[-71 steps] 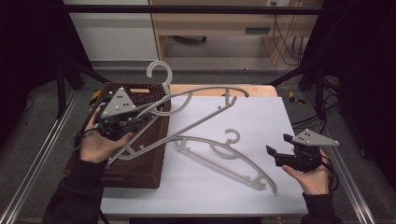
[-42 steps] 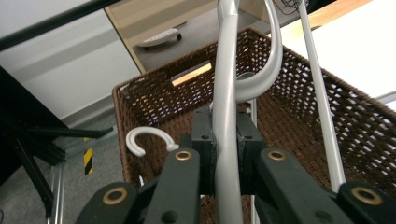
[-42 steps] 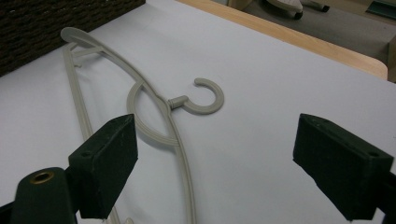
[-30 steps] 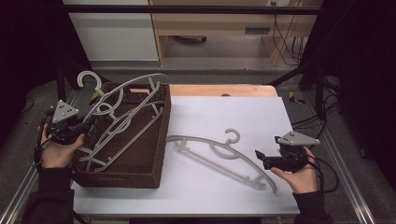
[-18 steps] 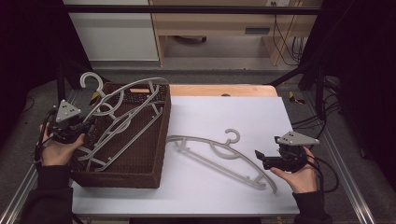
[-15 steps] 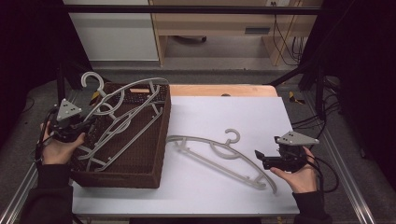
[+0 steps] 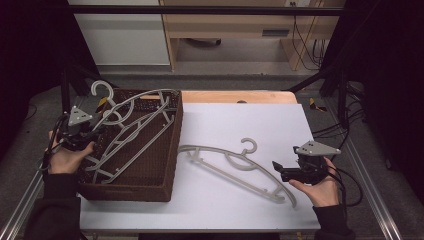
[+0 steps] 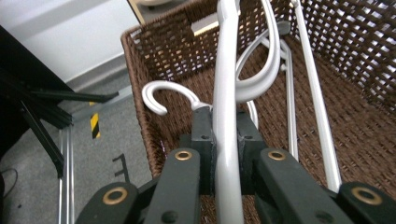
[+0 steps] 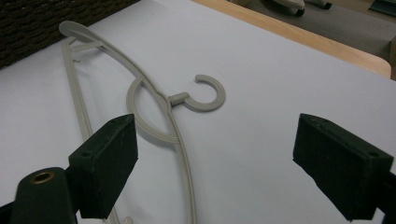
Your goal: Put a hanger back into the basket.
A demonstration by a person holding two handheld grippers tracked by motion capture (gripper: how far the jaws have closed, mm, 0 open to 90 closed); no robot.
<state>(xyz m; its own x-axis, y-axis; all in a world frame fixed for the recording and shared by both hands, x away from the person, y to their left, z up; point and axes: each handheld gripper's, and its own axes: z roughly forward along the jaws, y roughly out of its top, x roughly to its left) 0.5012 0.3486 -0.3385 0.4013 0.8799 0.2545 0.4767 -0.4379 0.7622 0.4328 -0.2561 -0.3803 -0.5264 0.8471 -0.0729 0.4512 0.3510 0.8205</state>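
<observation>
A grey plastic hanger lies tilted across the brown wicker basket at the table's left, its hook past the basket's far left corner. My left gripper is shut on this hanger's arm at the basket's left rim. A second grey hanger lies flat on the white tabletop, its hook pointing away from me. My right gripper rests open at the table's right, its jaws level with that hanger's near end; in the right gripper view nothing is between them.
The basket takes up the table's left side, its rim raised above the tabletop. A wooden strip runs along the table's far edge. Metal frame rails flank both sides. A wooden cabinet stands beyond the table.
My left gripper has carried the hanger from above the table's middle leftward and down over the basket. In the last second it barely shifted. The right hand has stayed put.
</observation>
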